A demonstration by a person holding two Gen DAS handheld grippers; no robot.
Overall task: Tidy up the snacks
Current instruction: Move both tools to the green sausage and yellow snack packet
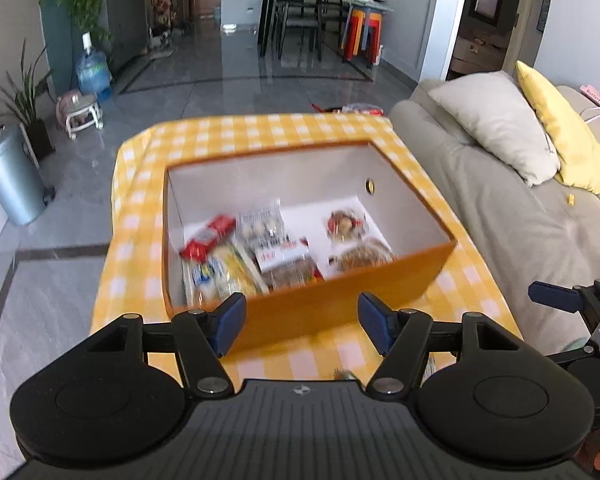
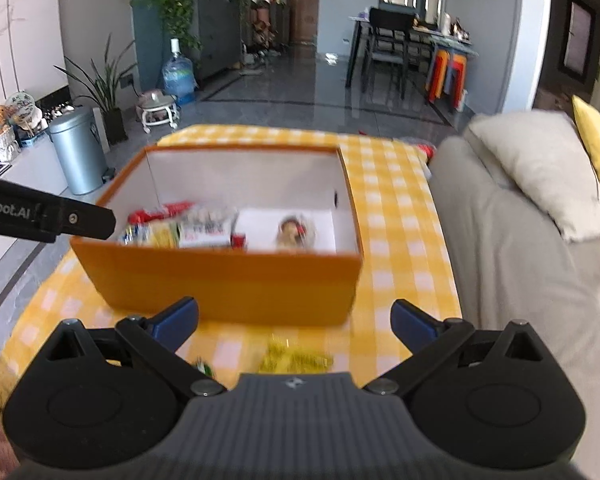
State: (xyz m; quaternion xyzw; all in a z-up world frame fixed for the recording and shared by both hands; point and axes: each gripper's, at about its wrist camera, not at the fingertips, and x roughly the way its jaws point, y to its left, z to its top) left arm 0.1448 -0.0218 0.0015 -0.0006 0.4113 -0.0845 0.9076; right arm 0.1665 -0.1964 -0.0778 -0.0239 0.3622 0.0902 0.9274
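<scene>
Left wrist view: left gripper (image 1: 302, 326) hangs above the near edge of the table, blue-padded fingers spread apart, nothing between them. Straight ahead at 12 o'clock sits the orange cardboard box with white inside (image 1: 340, 304), open top, on the yellow-and-white checked tablecloth (image 1: 140, 240). Inside the box, blurred: a red-topped packet (image 1: 210, 238) at 10 o'clock, a yellow packet (image 1: 232, 270) just below it, a clear bag of round pale snacks (image 1: 260, 226) beside them, a brown snack pack with a white label (image 1: 286, 264) in the middle, and 2 small packs, a red-and-brown round snack pack (image 1: 344, 222) with a brown pack (image 1: 364, 256) nearer, at 2 o'clock. The right gripper's blue finger (image 1: 556, 296) pokes in at 3 o'clock. Grey sofa (image 1: 500, 220) with a beige cushion (image 1: 496, 120) and a yellow cushion (image 1: 560, 132) at 2 o'clock; silver metal bin (image 1: 10, 176) at 9 o'clock on the floor.

Right wrist view: right gripper (image 2: 296, 322) also has its fingers wide apart and holds nothing. The box is at 12 o'clock, the packets grouped in its left half, the round snack pack alone toward the right. A blurred yellow-green wrapped snack (image 2: 296, 356) lies on the cloth between the fingers, near the gripper body, not touched. The left gripper's black arm (image 2: 48, 216) enters at 9 o'clock, just beside the box's left wall.
</scene>
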